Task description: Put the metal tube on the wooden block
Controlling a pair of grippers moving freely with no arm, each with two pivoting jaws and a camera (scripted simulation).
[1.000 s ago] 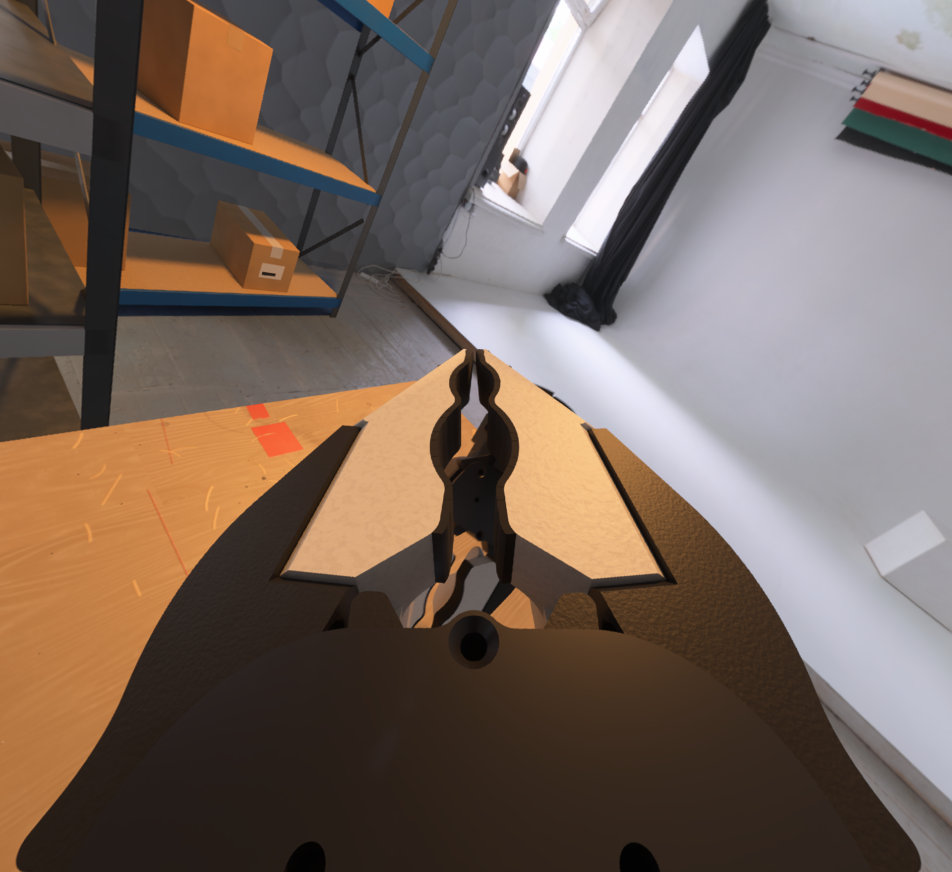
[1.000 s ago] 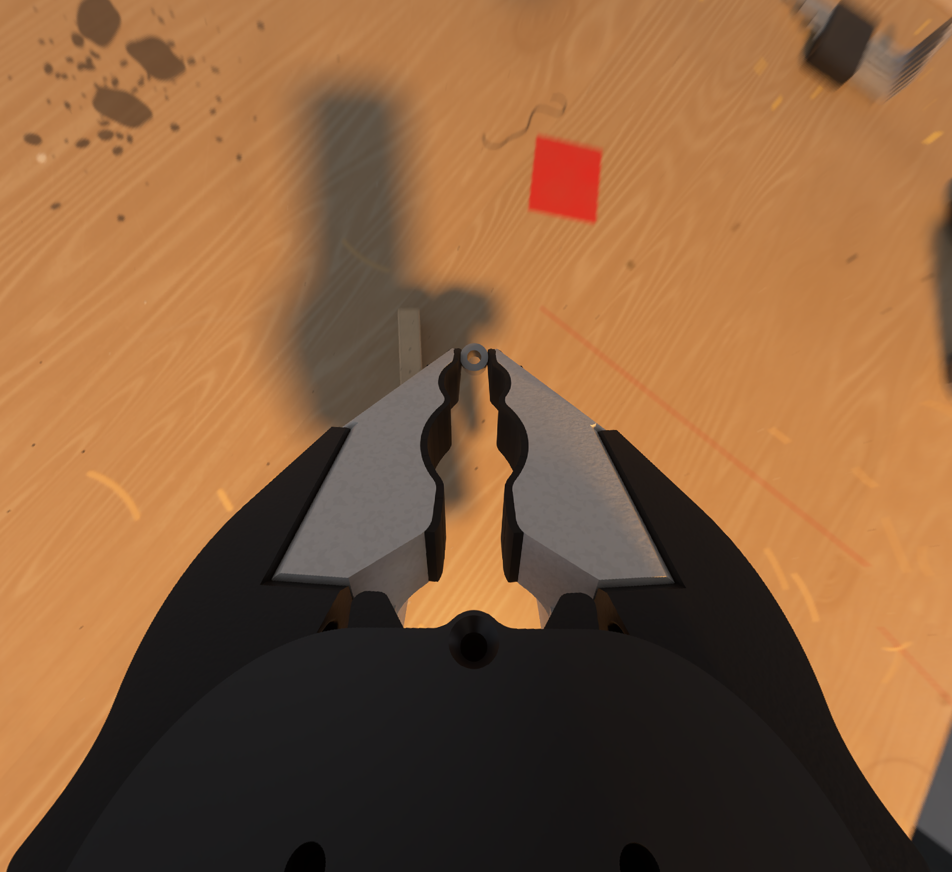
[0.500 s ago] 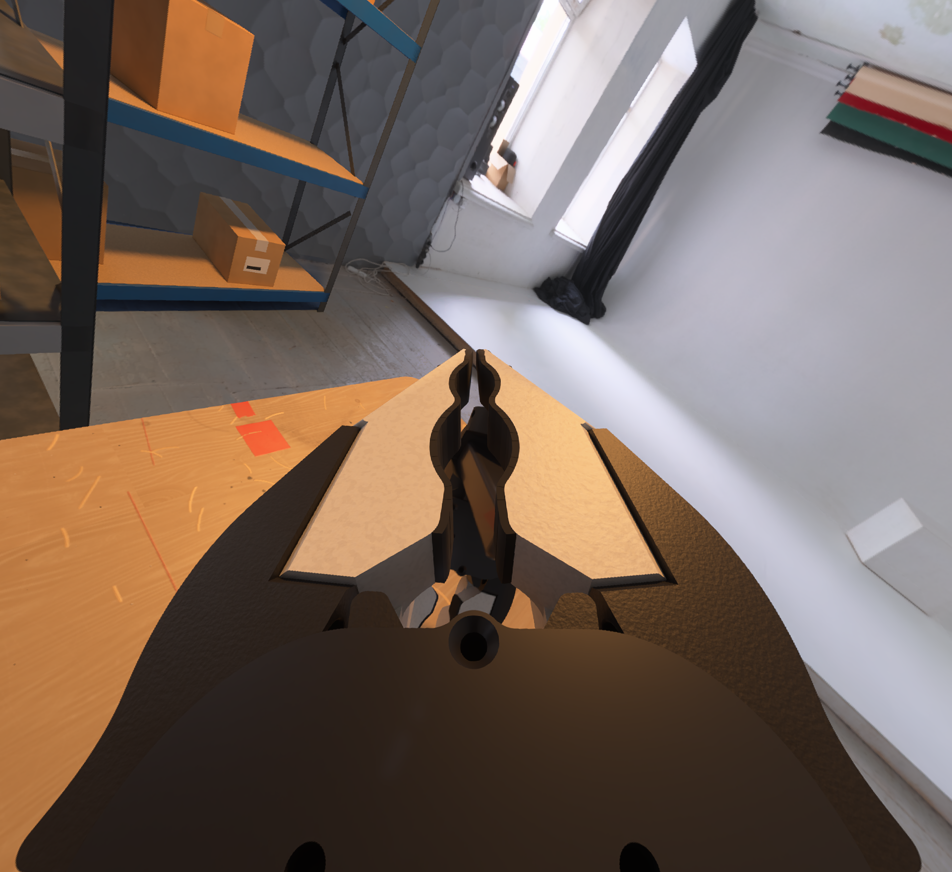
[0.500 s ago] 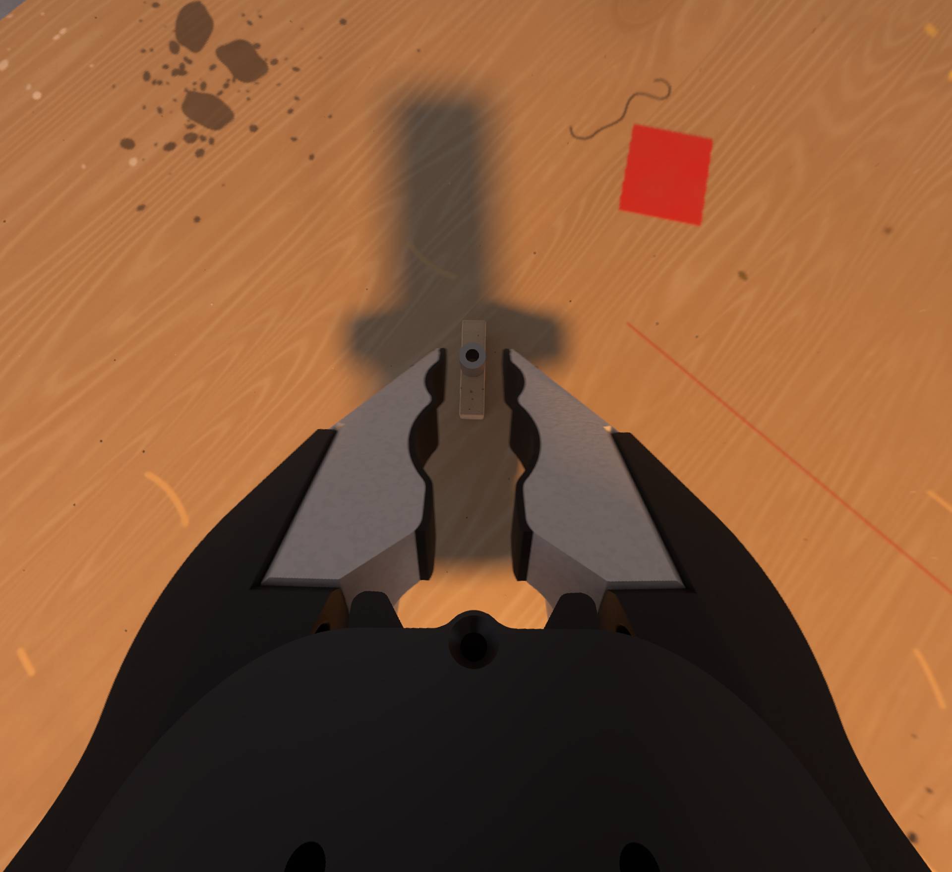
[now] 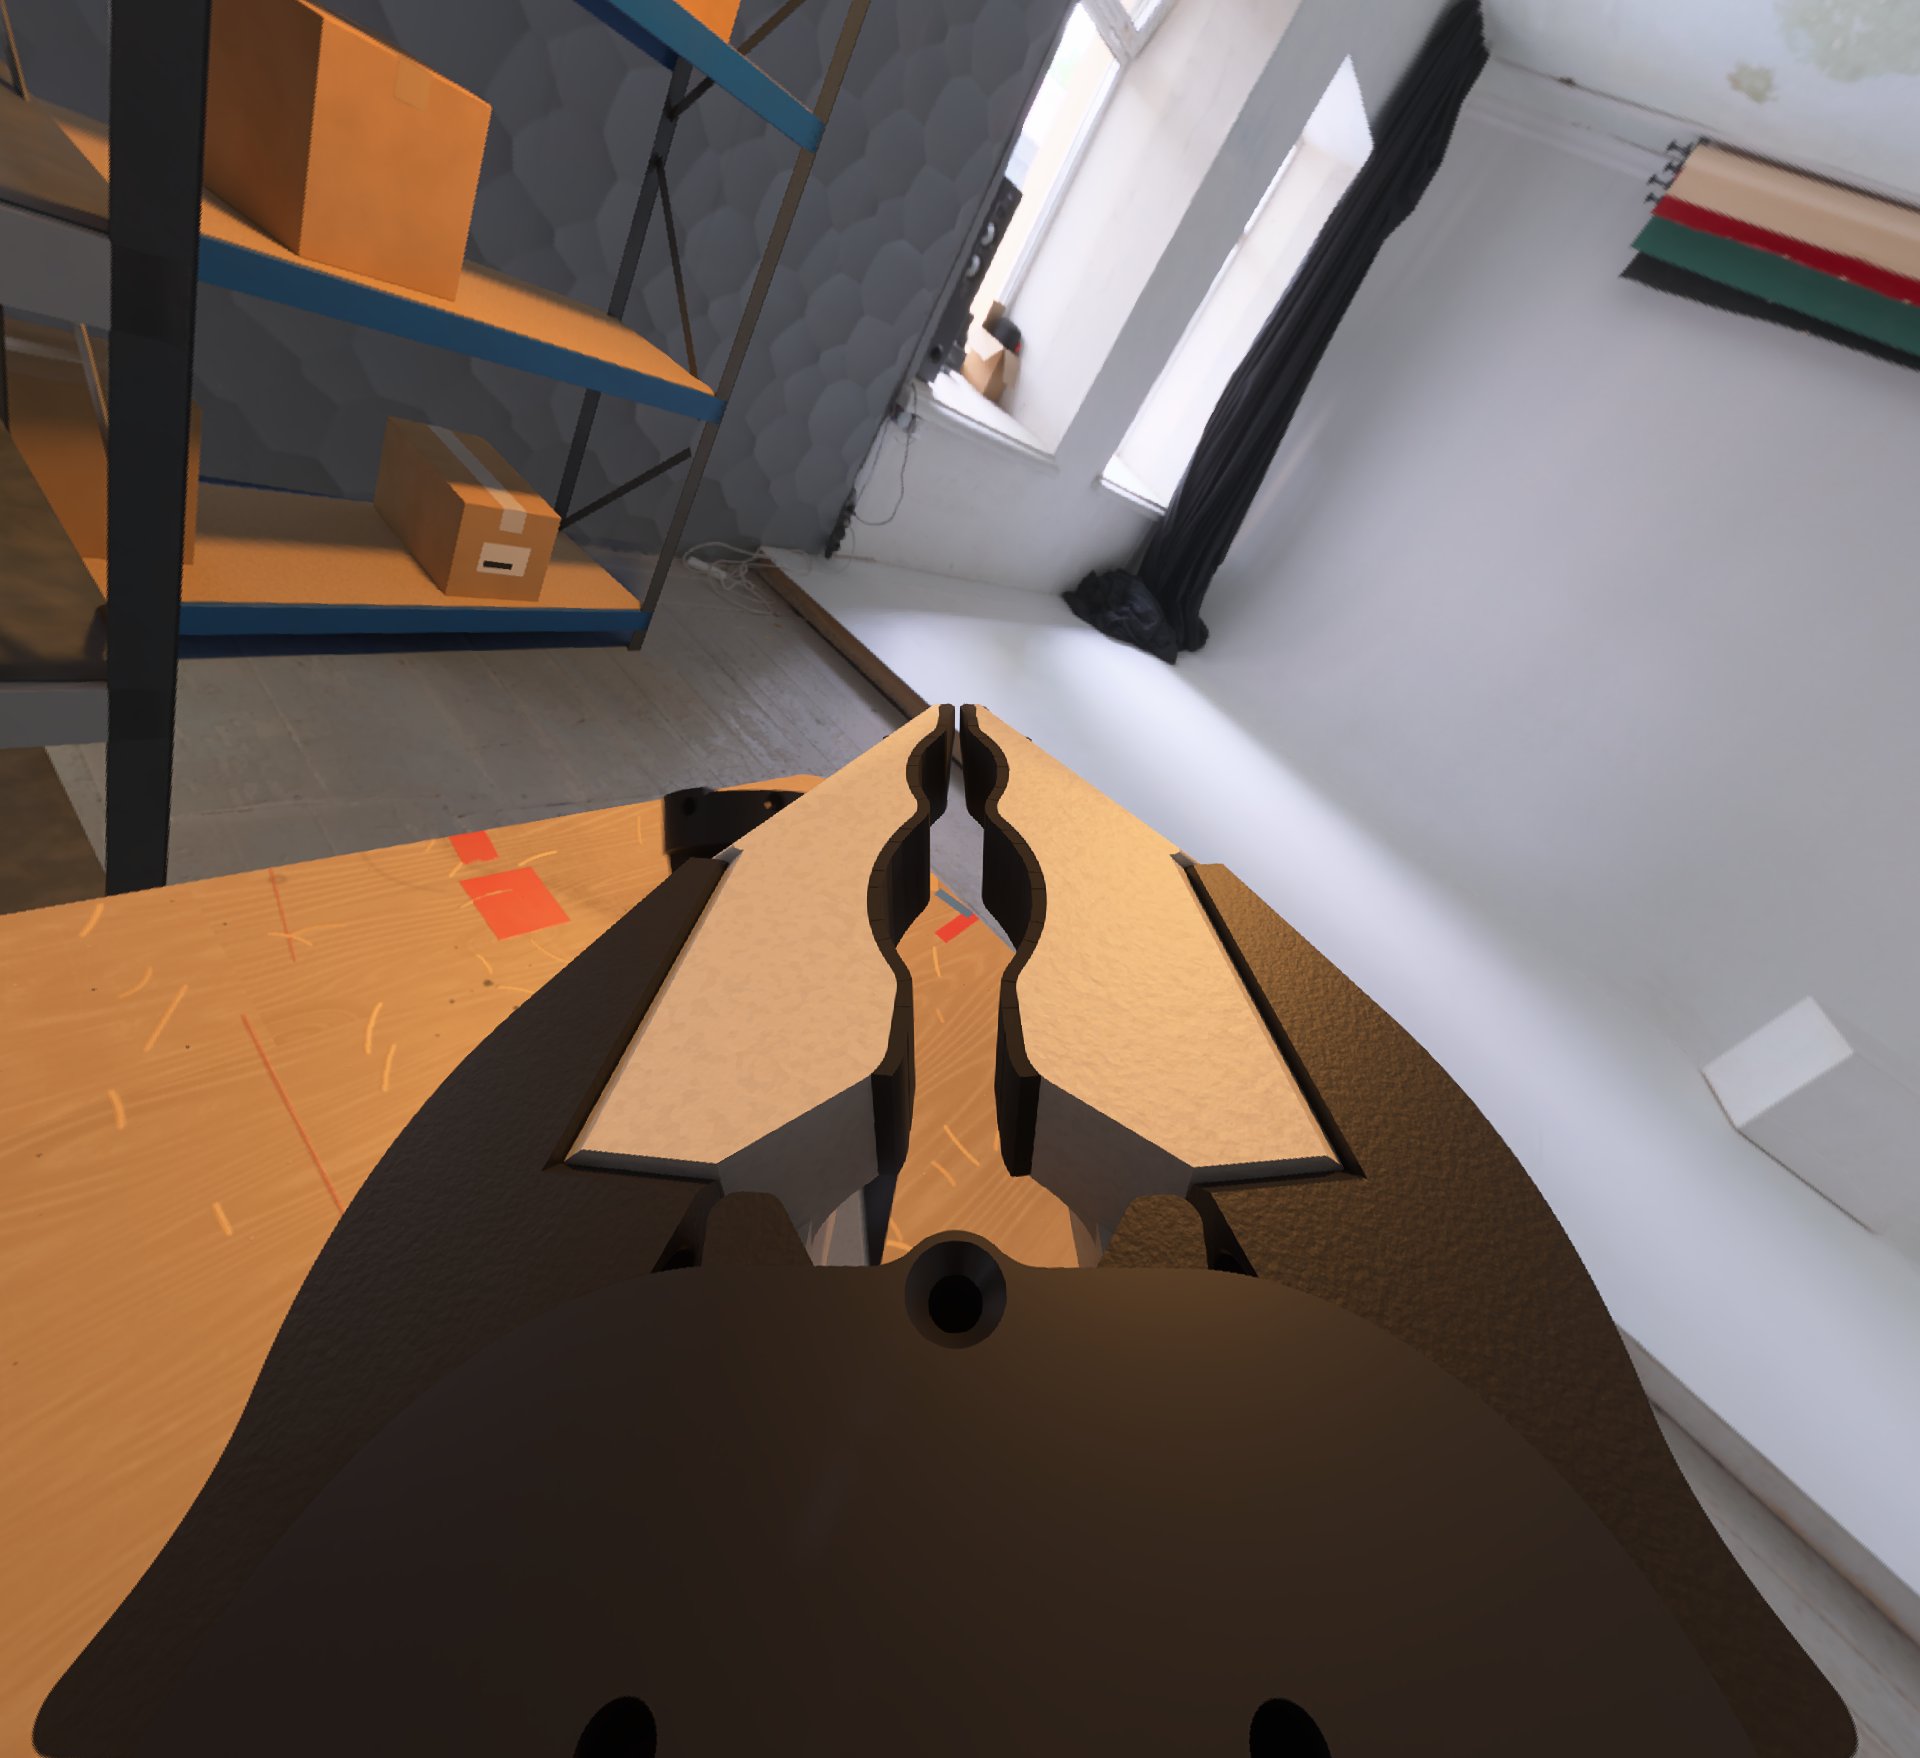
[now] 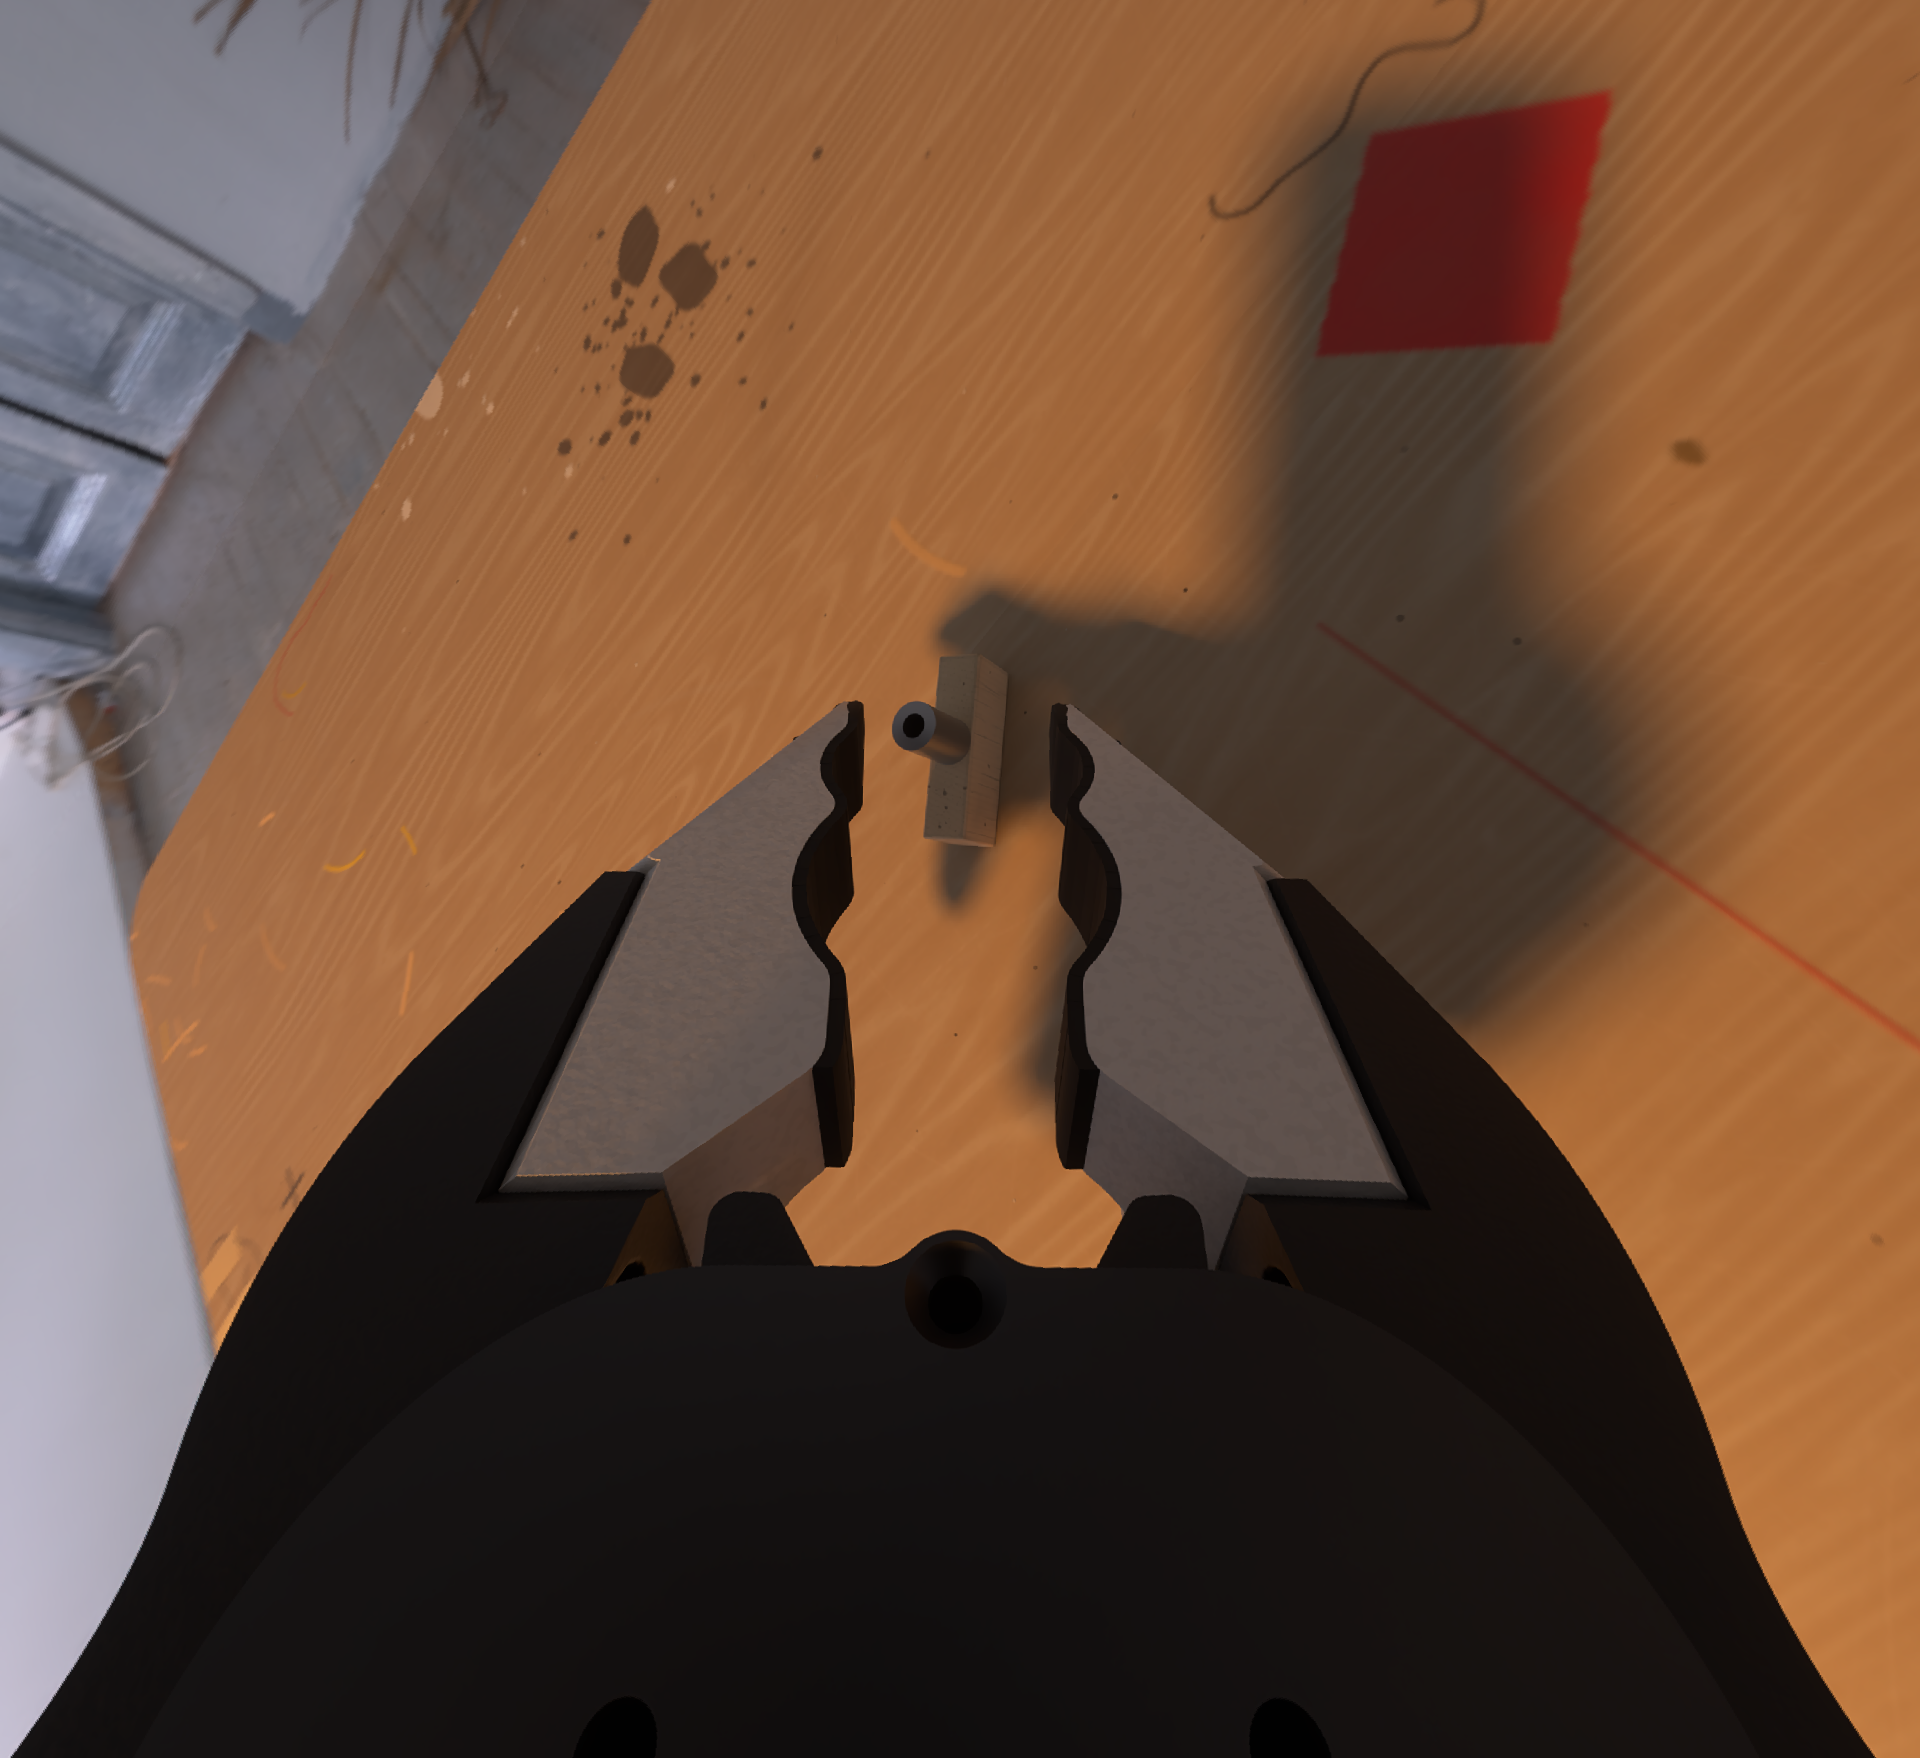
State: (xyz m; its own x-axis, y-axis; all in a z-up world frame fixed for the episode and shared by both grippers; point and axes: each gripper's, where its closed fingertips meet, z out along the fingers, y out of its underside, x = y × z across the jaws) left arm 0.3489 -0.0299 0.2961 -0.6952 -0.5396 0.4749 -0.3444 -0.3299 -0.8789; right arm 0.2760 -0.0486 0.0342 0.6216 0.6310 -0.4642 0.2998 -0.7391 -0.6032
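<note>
In the right wrist view a short grey metal tube (image 6: pixel 928 738) stands on end on a small pale wooden block (image 6: pixel 971 773) that lies on the wooden table (image 6: pixel 1039 254). The tube sits at the block's left edge. My right gripper (image 6: pixel 956 721) is open and empty above them, with a finger on each side and touching neither. My left gripper (image 5: pixel 954 721) is shut and empty. It hangs over the table's far edge (image 5: pixel 312 867) and points out into the room. The tube and block do not show in the left wrist view.
A red square patch (image 6: pixel 1465 228), a thin curled wire (image 6: pixel 1351 98) and dark stains (image 6: pixel 655 306) mark the table. Its edge (image 6: pixel 436 420) runs along the left. A shelf rack with cardboard boxes (image 5: pixel 343 139) stands beyond the table. A white box (image 5: pixel 1808 1106) lies on the floor.
My right gripper has opened and let go of the tube, which now stands on the block, and it has drawn back. The left view has shifted slightly; the left gripper stays shut.
</note>
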